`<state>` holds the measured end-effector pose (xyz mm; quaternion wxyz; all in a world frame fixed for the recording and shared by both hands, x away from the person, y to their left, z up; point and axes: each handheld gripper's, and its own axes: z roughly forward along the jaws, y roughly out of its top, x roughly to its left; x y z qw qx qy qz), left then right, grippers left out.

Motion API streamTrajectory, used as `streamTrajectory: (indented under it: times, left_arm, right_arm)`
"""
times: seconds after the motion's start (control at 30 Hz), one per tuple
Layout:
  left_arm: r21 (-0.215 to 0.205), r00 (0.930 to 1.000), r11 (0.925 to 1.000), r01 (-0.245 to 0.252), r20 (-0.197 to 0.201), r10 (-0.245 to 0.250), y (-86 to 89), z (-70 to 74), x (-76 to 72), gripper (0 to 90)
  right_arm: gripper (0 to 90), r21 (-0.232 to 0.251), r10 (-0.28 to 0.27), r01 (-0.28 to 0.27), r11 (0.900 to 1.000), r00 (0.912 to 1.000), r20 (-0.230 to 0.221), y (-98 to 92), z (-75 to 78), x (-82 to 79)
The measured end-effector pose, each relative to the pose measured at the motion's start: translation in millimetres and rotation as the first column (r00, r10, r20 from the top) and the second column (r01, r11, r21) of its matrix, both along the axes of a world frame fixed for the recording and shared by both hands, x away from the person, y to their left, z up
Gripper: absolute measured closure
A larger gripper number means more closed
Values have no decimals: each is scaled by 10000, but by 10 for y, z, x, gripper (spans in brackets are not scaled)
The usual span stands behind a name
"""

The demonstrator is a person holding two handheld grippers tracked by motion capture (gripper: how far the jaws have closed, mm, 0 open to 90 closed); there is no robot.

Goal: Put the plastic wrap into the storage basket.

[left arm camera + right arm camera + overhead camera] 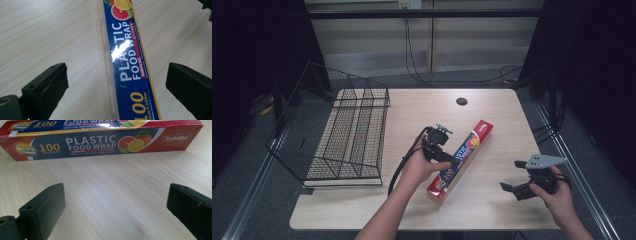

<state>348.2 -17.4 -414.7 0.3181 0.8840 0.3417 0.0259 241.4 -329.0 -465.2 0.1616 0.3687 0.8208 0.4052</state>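
On the table's left stands a wire basket [343, 135], then the left gripper [443, 156], jaws spread astride the plastic wrap box [460, 160] lying diagonally mid-table, far end pointing up-right, and the right gripper [518, 178], jaws spread, near its right.

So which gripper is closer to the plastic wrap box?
Left. The left gripper sits right over the plastic wrap box, open. The right gripper waits off to its side.

One plastic wrap box [460, 161], one wire basket [343, 131], two grippers, one table [492, 200]
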Motion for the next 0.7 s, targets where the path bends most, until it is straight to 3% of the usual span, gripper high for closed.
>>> streamTrajectory:
  times: [0.57,0.7]
  left_arm:
    - [254,9993,9997,-30,-381,40,-311,-94,93,37]
    - [289,9981,9996,19,-624,-1,-376,-155,134,46]
  right_arm:
    - [18,57,55,-54,10000,10000,-12,-5,2,5]
    - [18,26,32,-32,10000,10000,22,1,7,-1]
